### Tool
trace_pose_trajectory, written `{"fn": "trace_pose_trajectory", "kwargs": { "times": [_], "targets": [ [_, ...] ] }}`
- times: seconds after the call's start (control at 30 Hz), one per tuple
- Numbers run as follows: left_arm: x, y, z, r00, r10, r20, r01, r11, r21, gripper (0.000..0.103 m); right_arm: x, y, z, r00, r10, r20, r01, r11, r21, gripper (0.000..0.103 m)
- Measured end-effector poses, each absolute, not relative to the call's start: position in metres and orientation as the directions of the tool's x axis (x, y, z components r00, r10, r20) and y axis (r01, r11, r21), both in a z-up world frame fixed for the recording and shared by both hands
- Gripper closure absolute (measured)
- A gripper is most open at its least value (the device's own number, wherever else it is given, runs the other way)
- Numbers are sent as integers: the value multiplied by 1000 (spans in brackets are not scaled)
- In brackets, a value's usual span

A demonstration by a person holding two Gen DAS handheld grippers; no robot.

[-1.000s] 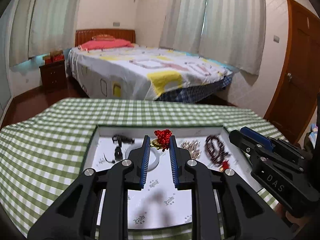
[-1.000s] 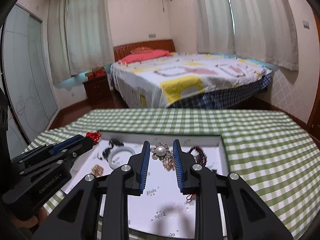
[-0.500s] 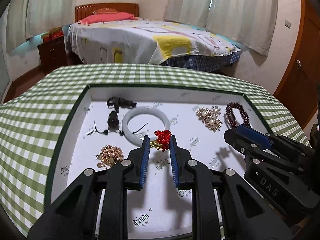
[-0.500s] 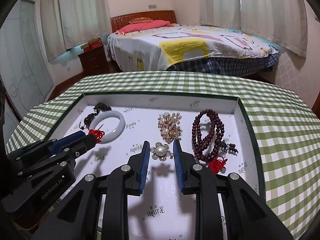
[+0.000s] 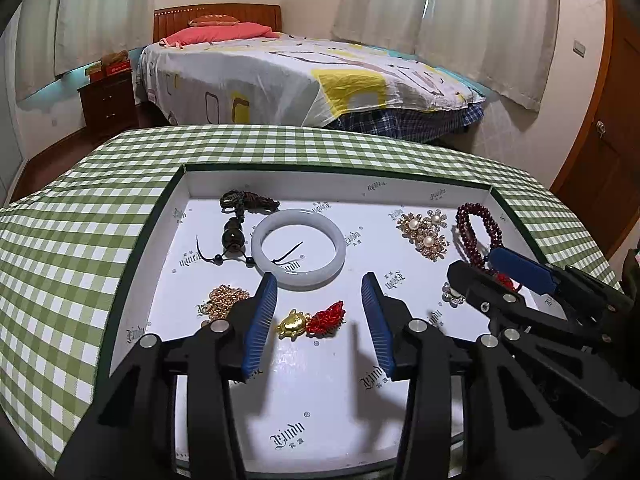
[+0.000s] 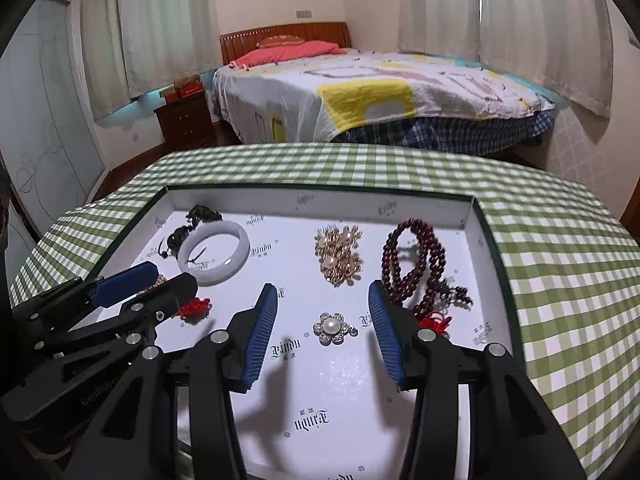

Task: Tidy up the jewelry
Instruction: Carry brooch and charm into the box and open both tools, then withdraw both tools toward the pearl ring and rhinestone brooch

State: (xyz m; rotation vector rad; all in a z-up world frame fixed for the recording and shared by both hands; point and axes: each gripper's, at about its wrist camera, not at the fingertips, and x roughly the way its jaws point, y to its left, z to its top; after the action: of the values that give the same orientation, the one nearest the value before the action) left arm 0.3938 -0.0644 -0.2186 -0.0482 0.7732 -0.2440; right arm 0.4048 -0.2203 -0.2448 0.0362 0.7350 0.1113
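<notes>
Both grippers were opening over the white tray (image 5: pixel 172 216): our left gripper (image 5: pixel 319 312) had its jaws apart around the gold-and-red charm (image 5: pixel 310 319), the right gripper (image 6: pixel 323 318) around the pearl flower brooch (image 6: pixel 334 327), both pieces lying flat, pads clear. The bangle (image 5: pixel 299 254), the dark red beads (image 6: pixel 416 268) and the rest were in the tray too, so we looked mostly done.

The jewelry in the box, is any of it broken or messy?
Nothing looks broken. The black cord from the dark bead pendant trails across the white bangle, and the red bead bracelet lies in a loose tangle.
</notes>
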Motion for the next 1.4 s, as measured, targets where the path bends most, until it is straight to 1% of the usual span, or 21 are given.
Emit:
{"fn": "trace_pose_trajectory", "kwargs": {
  "times": [0.13, 0.2, 0.37, 0.5, 0.6, 0.83, 1.13, 1.3, 1.37, 1.4],
  "targets": [
    [383, -61, -205, 710, -235, -663, 198, 971, -131, 58, 393, -220, -233, 758, 112, -643, -89, 994, 69, 56],
    [376, -59, -199, 722, -230, -653, 195, 972, -128, 51, 385, -220, -225, 768, 114, -630, -89, 994, 70, 56],
    [350, -55, -180, 751, -211, -626, 188, 977, -104, 49, 356, -222, -208, 790, 115, -602, -83, 993, 81, 56],
    [324, -45, -172, 764, -194, -616, 171, 981, -96, 47, 332, -223, -204, 792, 111, -600, -74, 994, 85, 56],
    [309, -38, -171, 763, -181, -621, 159, 983, -90, 43, 313, -225, -206, 785, 105, -610, -69, 994, 82, 56],
    [278, -24, -186, 730, -150, -666, 127, 988, -83, 43, 288, -226, -228, 738, 101, -668, -57, 995, 88, 56],
    [256, -6, -194, 719, -124, -684, 98, 992, -76, 43, 282, -199, -252, 681, 132, -720, -112, 991, 77, 56],
    [257, -1, -198, 713, -120, -691, 85, 993, -84, 43, 287, -191, -263, 650, 122, -750, -121, 991, 56, 57],
    [257, 0, -200, 712, -120, -692, 84, 993, -86, 43, 287, -190, -267, 637, 122, -761, -122, 991, 57, 61],
    [257, 0, -200, 712, -120, -692, 84, 993, -87, 43, 288, -191, -268, 629, 124, -768, -122, 991, 60, 65]
  ]
}}
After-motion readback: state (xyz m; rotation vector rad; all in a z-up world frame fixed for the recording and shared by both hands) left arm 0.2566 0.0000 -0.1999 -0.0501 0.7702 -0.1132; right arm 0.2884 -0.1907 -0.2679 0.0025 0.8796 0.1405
